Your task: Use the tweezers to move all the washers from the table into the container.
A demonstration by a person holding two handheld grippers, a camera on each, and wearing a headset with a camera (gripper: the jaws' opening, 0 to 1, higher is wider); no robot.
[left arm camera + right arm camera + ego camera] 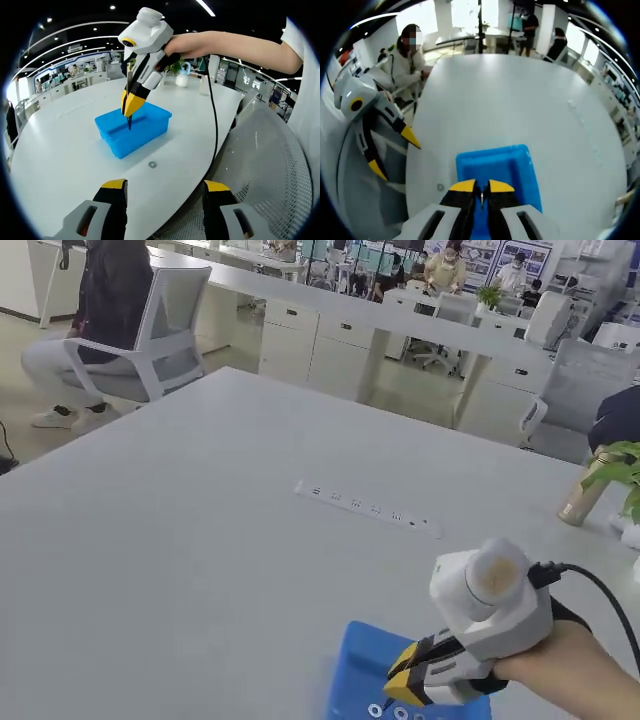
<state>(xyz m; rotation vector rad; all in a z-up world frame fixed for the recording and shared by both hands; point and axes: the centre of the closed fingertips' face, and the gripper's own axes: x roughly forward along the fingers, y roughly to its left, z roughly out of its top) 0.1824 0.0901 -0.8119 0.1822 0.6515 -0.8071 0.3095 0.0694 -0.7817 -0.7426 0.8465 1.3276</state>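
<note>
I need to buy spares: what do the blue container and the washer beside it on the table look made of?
The container is likely moulded plastic: even bright blue, thin walls, rounded corners. The washer is probably metal: a small pale grey ring, though too small to be sure.

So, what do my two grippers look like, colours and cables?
The left claw and right claw both have white-grey bodies and black jaws with yellow tips. A black cable runs from the right one, and that arm wears a white short sleeve.
</note>
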